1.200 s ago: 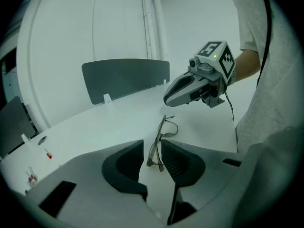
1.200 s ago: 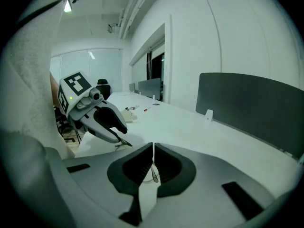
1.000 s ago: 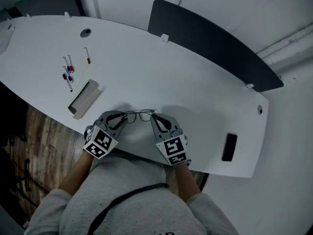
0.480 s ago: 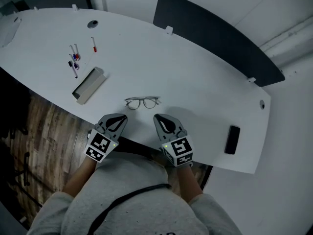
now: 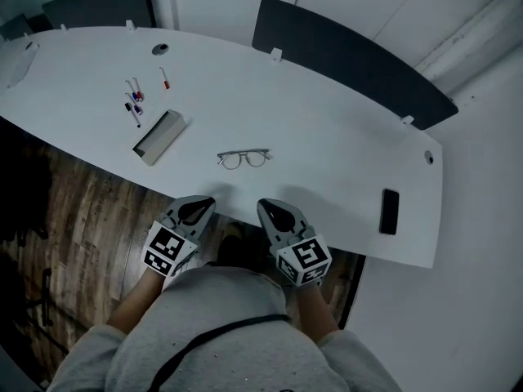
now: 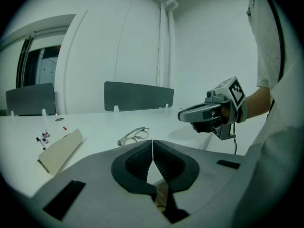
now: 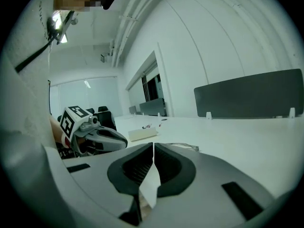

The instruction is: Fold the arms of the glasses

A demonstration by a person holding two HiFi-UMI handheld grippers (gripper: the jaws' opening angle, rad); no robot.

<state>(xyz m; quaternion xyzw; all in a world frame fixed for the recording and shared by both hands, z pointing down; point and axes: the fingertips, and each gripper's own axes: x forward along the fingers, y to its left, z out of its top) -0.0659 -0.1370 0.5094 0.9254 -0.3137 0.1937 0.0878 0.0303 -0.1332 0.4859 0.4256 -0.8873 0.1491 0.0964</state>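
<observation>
Lying on table [image 5: 327, 129]: glasses [image 5: 243, 158], box [image 5: 159, 137] (inside unclear), markers [image 5: 135, 100].

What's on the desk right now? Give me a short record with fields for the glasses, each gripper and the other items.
Glasses: lying on the white table near its front edge, touched by neither gripper; no arm seen sticking out.
Left gripper: jaws shut, empty, at the table's front edge.
Right gripper: jaws shut, empty, beside the left one.
Other items: black phone at the right; grey box and markers at the left.
</observation>
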